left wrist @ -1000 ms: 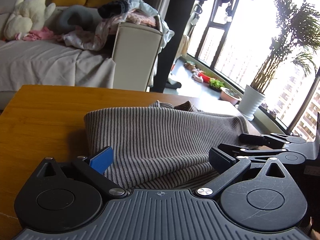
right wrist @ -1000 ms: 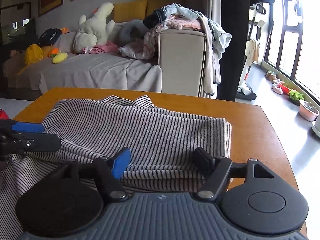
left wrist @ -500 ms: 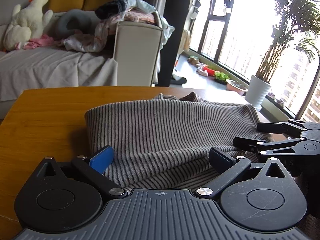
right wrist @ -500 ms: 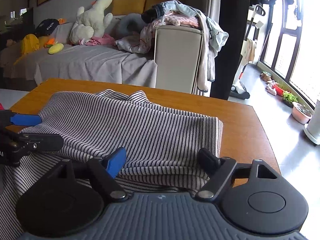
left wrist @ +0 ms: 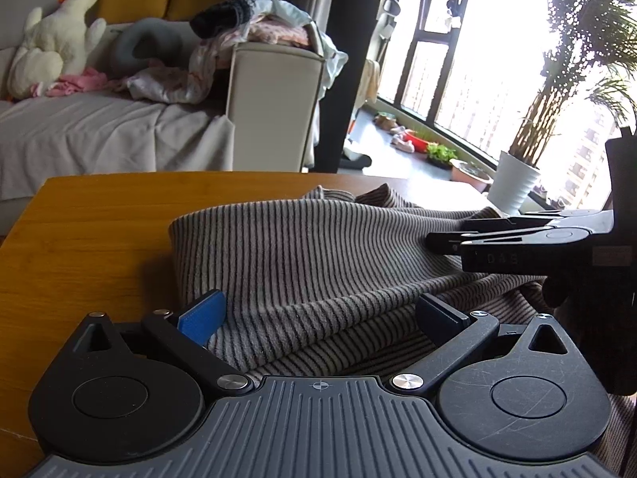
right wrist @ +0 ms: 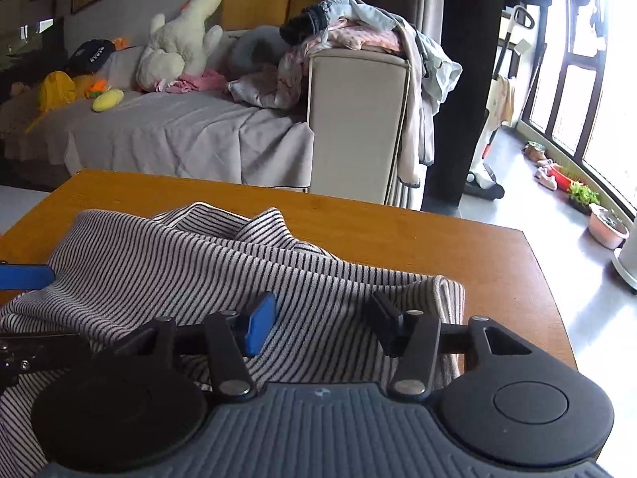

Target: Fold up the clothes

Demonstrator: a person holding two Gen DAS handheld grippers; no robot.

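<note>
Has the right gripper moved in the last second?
Yes. In the left wrist view the right gripper has risen and come leftward over the striped garment, judged against the wooden table.

Ahead of both grippers lies a grey garment (left wrist: pixel 318 255) with thin black stripes, on an orange-brown wooden table (left wrist: pixel 91 231). Each gripper has one blue pad (right wrist: pixel 260 322), the other black.

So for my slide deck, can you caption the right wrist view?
Right gripper, fingers apart, over a striped knit garment bunched on a wooden table.
</note>
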